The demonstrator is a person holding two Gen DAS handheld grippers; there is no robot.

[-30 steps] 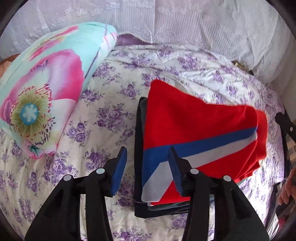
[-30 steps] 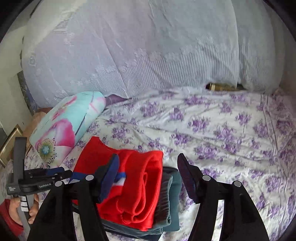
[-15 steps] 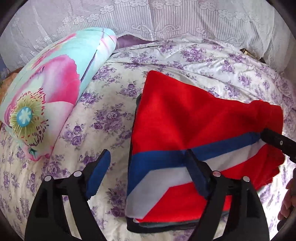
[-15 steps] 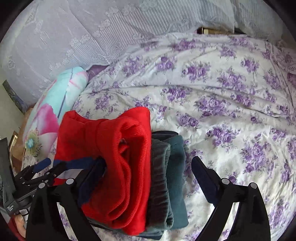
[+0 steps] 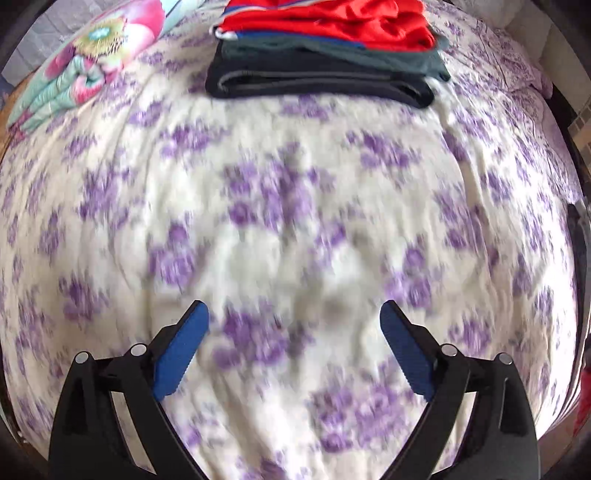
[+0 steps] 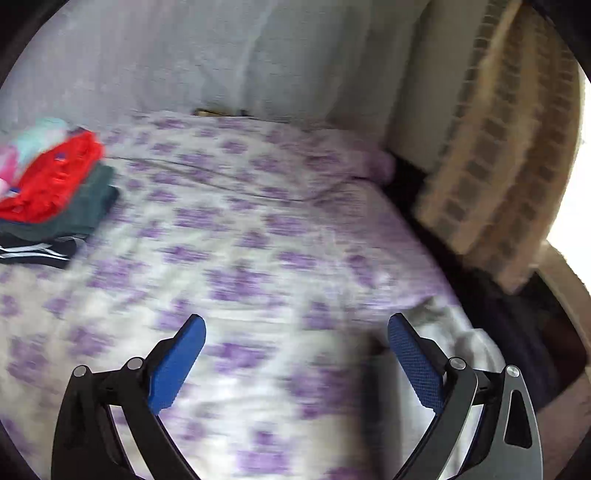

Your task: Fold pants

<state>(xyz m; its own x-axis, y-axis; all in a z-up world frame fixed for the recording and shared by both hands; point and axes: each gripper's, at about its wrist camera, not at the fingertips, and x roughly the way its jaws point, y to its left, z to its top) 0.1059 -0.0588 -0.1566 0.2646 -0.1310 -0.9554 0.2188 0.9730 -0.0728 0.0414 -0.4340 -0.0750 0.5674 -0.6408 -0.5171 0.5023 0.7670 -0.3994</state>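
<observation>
- The bed, under a white sheet with purple flowers, is bare over its whole middle and near part in both wrist views; that is the open room.
- In the right wrist view the bed's far edge meets a pale curtain, and its right edge drops beside a dark gap and a tan checked cloth.
- A floral pillow lies at the far left of the bed, just beside the clothes.
- The folded red pants lie on top of a stack at the far edge of the bed, over a grey-green garment and a black garment.
- The stack's long axis runs left to right across the left wrist view, with its folded edges facing the camera.
- The left gripper hangs over bare sheet, its blue fingers spread wide with nothing between them.
- The right gripper is likewise spread wide and empty over bare sheet, near the bed's right side.
- Both sets of fingers have just been opening.
- A second ago both grippers were at the stack, the left over the pants' blue and white stripe; now the stack is well apart from both, and both views are blurred.
</observation>
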